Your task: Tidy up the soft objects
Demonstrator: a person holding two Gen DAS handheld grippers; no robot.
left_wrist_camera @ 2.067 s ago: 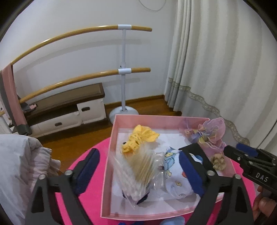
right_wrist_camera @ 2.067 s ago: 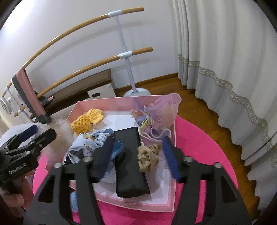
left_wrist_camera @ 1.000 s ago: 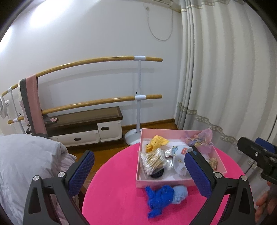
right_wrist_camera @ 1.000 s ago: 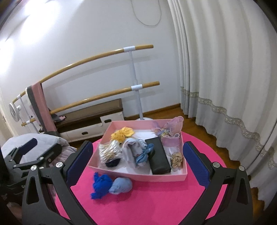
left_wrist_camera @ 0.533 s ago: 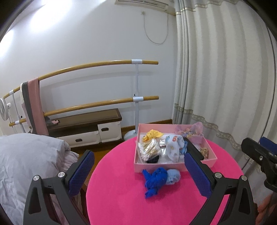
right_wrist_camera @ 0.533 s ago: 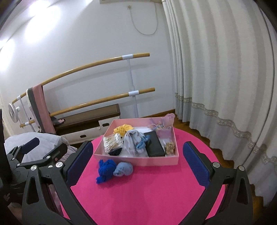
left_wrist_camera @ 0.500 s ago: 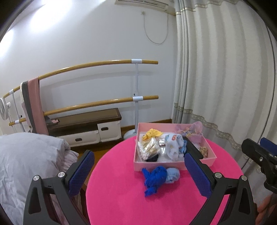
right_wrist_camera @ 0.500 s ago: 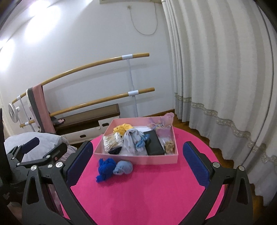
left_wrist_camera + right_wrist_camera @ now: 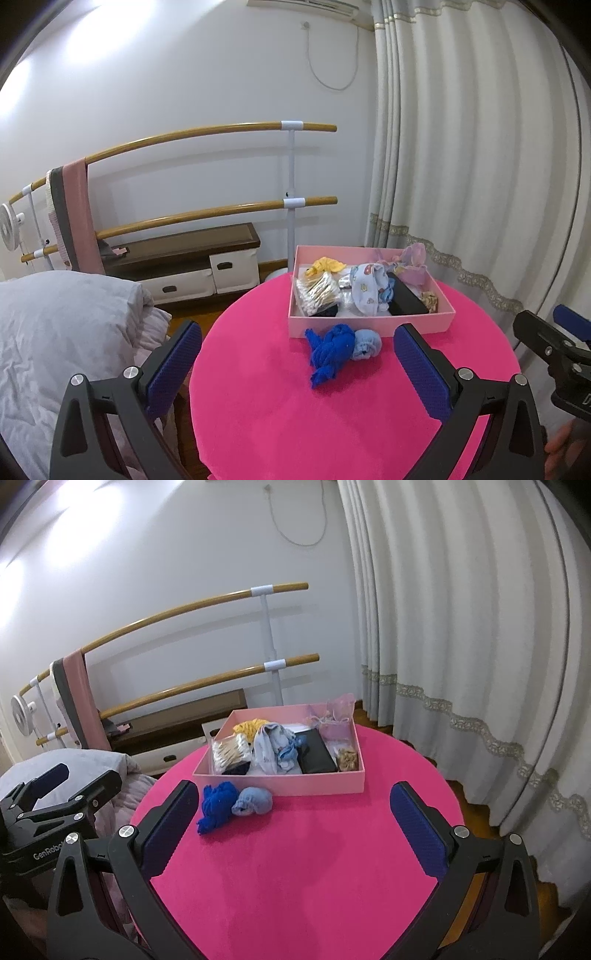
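A pink box (image 9: 369, 326) (image 9: 280, 787) stands at the far side of a round pink table (image 9: 332, 424) (image 9: 314, 867). It holds a white printed cloth (image 9: 367, 290) (image 9: 269, 749), a yellow knit piece (image 9: 327, 265) (image 9: 249, 726), a black case (image 9: 406, 301) (image 9: 316, 757), a sheer pink pouch (image 9: 413, 262) (image 9: 334, 716) and a tan scrunchie (image 9: 347, 758). A dark blue sock (image 9: 328, 352) (image 9: 216, 805) and a light blue sock (image 9: 365, 343) (image 9: 253, 800) lie on the table in front of the box. My left gripper (image 9: 295, 365) and right gripper (image 9: 295, 827) are open, empty and back from the socks.
A bag of cotton swabs (image 9: 317, 291) (image 9: 231, 753) lies in the box. A grey duvet (image 9: 62, 332) is at the left, a ballet barre (image 9: 221, 129) and a low bench (image 9: 184, 247) stand by the wall, and curtains (image 9: 461, 627) hang at the right.
Both grippers have pulled back and up from the box, so the whole table and both socks now show. Both stayed open and empty.
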